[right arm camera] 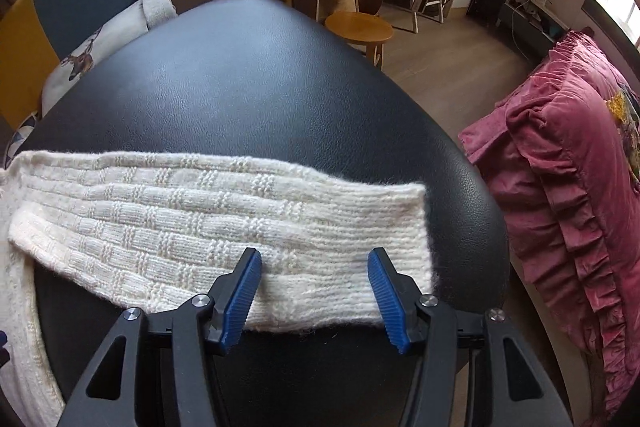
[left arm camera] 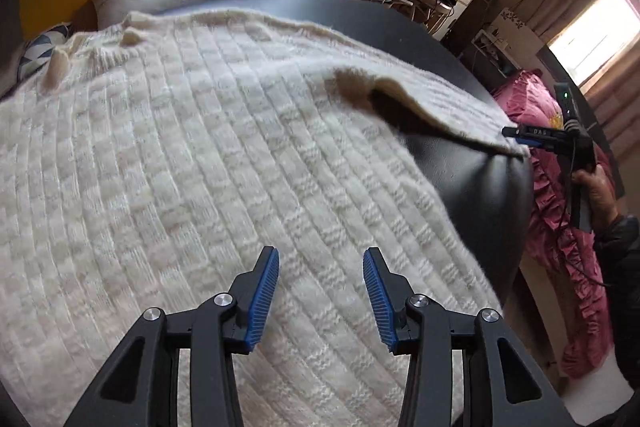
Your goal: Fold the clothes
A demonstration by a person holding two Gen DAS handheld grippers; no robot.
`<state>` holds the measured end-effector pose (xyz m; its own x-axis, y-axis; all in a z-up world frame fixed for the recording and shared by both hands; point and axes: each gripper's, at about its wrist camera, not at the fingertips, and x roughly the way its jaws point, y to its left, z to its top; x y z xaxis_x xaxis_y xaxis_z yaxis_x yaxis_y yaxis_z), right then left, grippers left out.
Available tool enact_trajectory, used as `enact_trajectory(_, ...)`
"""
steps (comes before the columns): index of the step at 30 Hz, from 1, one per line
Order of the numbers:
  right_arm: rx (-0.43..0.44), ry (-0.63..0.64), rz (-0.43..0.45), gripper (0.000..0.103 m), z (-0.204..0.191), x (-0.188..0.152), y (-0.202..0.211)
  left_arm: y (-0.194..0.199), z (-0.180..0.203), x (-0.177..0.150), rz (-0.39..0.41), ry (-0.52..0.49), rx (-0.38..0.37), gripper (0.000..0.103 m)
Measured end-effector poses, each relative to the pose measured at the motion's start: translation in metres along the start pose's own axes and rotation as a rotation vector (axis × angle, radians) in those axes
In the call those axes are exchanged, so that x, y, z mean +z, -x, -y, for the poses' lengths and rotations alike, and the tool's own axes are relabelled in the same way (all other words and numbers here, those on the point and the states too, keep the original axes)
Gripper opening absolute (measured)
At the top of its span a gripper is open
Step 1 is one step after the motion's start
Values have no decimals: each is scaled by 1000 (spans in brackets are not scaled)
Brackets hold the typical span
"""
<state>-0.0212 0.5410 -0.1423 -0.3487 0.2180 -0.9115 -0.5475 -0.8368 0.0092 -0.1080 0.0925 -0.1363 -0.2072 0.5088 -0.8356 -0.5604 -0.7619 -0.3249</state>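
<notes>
Nearest, the left gripper (left arm camera: 320, 297) hangs with blue ribbed pads apart over the cream cable-knit sweater (left arm camera: 180, 155), gripping nothing. Likewise the right gripper (right arm camera: 314, 301) stands parted above the sweater's sleeve (right arm camera: 224, 227) (nothing clamped), which lies flat across the black padded leather table (right arm camera: 256, 75). Beyond sits a round wooden stool (right arm camera: 359, 27).

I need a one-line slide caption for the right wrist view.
Open right claw poised over the cream sweater's sleeve, laid flat on a black table.
</notes>
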Motion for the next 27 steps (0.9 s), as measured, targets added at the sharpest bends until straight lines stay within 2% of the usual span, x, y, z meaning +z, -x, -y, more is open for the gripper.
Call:
enact_trajectory(4,114,-1,55,56,-15,-1,25,5,-6,58,88,-43,33,45)
enact_trajectory(5,113,24,55,56,-23,-1,27,5,-7,73,109,-50,36,45)
enact_trajectory(7,89,70,31,56,-37,2,22,-4,-6,103,129,-70,37,45)
enact_trajectory(10,22,77,-18,56,-36,9,3,-26,0,145,134,-106,30,45)
enact_trajectory(14,-56,96,-65,56,-28,20,-15,-73,14,182,50,-194,46,44)
enact_trajectory(16,-83,114,-86,56,-25,24,-24,-97,19,193,-6,-223,55,42)
enact_trajectory(17,-71,113,-86,56,-23,26,-26,-109,21,196,-26,-230,58,38)
enact_trajectory(19,-70,113,-77,57,-21,33,-29,-130,21,202,-61,-234,70,38)
enact_trajectory(21,-67,107,-65,58,-19,39,-32,-150,16,206,-86,-207,115,38)
enact_trajectory(22,-61,100,-51,60,-17,41,-34,-157,13,205,-87,-191,124,38)
enact_trajectory(24,-56,91,-12,67,-12,42,-37,-156,15,203,-37,-196,139,38)
enact_trajectory(27,-24,66,28,68,-7,36,-32,-156,20,197,-8,-223,173,39)
